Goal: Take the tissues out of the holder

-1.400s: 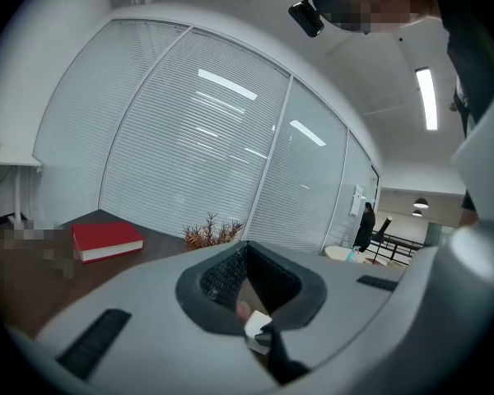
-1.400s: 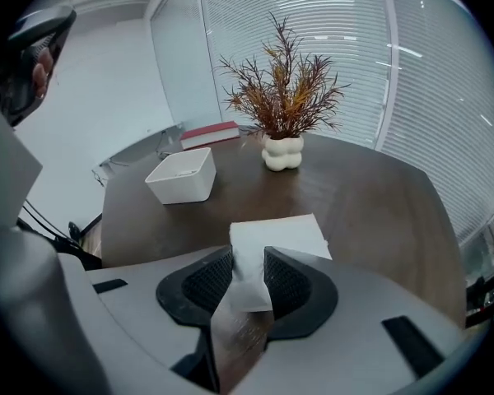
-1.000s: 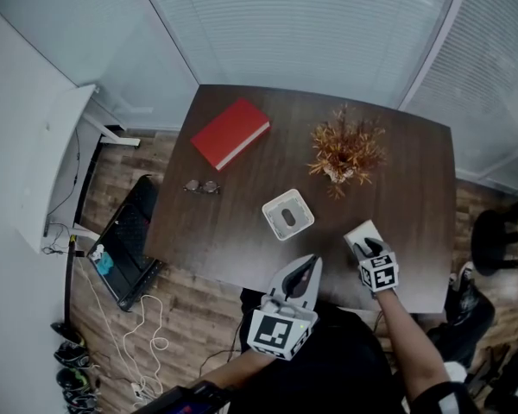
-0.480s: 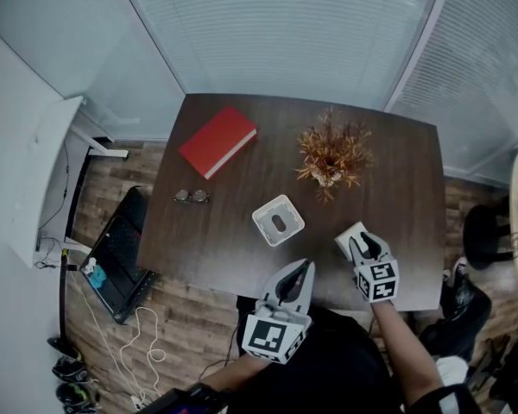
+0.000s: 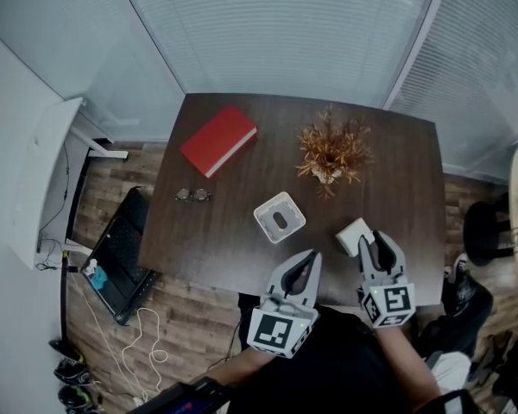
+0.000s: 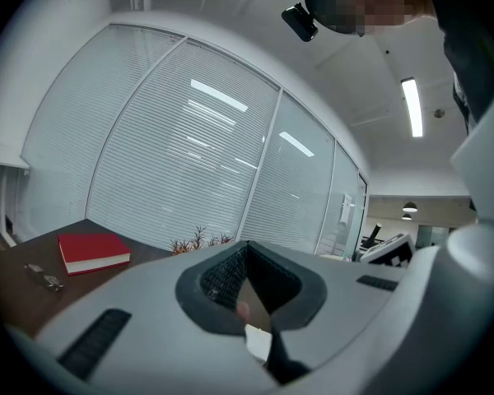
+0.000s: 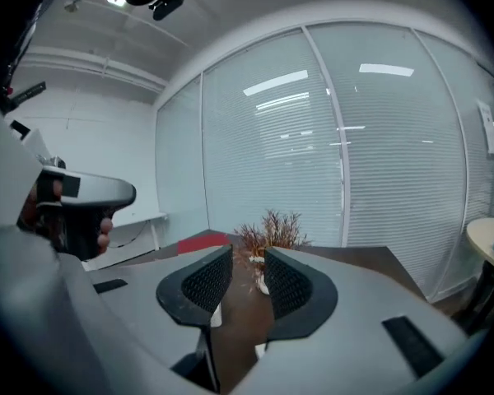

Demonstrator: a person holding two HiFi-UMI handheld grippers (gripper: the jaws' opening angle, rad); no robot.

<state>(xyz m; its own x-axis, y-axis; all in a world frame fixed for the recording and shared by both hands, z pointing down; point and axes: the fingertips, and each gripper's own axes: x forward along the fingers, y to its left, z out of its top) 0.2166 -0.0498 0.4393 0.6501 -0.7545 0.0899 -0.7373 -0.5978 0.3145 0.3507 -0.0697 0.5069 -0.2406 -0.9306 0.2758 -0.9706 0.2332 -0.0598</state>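
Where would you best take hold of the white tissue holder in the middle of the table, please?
Probably across two opposite side walls of the tissue holder, from above. It is a low square box with flat parallel sides, sitting askew to the table edge, so turn the jaws to match.

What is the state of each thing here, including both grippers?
Tissue holder: upright, no tissue poking out.
Tissue pack: lying on table, outside holder.
Red book: closed, flat.
Glasses: lying on table.
Left gripper: shut, empty.
Right gripper: open, empty.
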